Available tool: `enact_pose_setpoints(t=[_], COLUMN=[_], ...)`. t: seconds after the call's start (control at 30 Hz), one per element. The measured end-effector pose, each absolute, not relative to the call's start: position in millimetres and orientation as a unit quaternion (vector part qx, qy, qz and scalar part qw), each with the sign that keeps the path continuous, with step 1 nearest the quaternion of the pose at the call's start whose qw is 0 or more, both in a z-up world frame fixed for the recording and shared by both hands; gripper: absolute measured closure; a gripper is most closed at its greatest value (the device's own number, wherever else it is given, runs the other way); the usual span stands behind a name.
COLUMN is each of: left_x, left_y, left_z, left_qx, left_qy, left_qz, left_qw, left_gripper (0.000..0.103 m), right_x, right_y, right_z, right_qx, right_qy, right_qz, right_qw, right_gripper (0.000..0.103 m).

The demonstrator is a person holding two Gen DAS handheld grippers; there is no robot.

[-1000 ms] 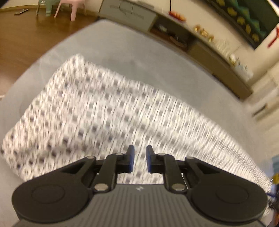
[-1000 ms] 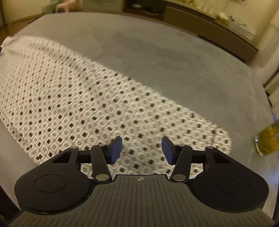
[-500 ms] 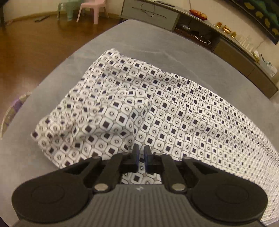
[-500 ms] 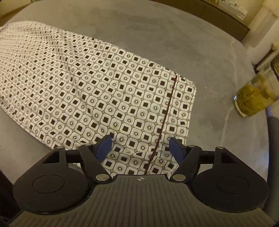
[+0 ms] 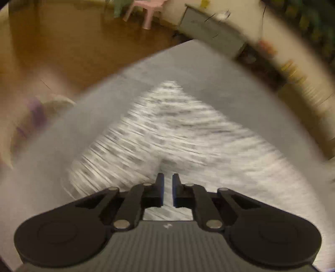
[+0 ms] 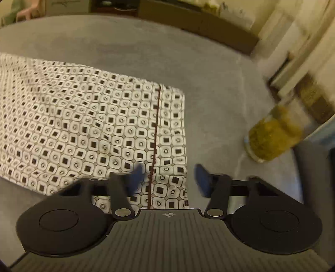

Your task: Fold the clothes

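Patterned cloth [image 6: 88, 125] is lying between right gripper [image 6: 169, 177]'s closing, spread jaws; left gripper [image 5: 167, 188] is pinching its fold, jaws nearly together.

White garment [image 6: 94, 129] with dark squares; grey table [image 6: 209, 83].

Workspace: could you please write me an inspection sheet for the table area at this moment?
Surface: grey table, bare around the cloth.
Job's things: patterned cloth, spread flat, dark seam near its right edge.
Clutter: jar, right of the cloth, apart.
Tongs: left tongs narrow gap, just opening slightly, grip hidden by blur; right tongs apart, just closing over the cloth's corner.
Cables: nothing seen.
Surroundings: wooden floor, pink chair, low cabinet.
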State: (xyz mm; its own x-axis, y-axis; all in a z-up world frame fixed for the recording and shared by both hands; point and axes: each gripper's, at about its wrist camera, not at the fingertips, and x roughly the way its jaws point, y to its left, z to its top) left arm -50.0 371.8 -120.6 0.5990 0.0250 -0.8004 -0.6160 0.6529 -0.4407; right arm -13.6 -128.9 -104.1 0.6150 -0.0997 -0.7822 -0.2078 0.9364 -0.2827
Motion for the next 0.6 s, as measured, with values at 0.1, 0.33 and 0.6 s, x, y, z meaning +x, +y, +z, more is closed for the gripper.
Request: enact_pose_setpoints(t=[0.1, 0.33, 0.6], left_x=[-61.9, -70.1, -62.6], left_y=[312.3, 169.9, 151.9], left_z=[-111.7, -135.6, -166.0], left_qx=[-0.439, -0.425, -0.456], left_qy=[0.384, 0.447, 0.448], left_qz=[0.061, -0.077, -0.072], left_qw=[0.81, 0.783, 0.766], left_gripper=[0.087, 0.084, 0.082], right_x=[-55.5, -133.5, -117.2], right_y=[-61.8, 87.0, 136.2], right_z=[-77.7, -97.0, -161.9], right_qx=[-0.212, -0.392, -0.537], right_qy=[0.367, 0.24, 0.187], right_qz=[0.117, 0.305, 0.269], right_qw=[0.898, 0.834, 0.777], right_gripper=[0.071, 0.072, 0.08])
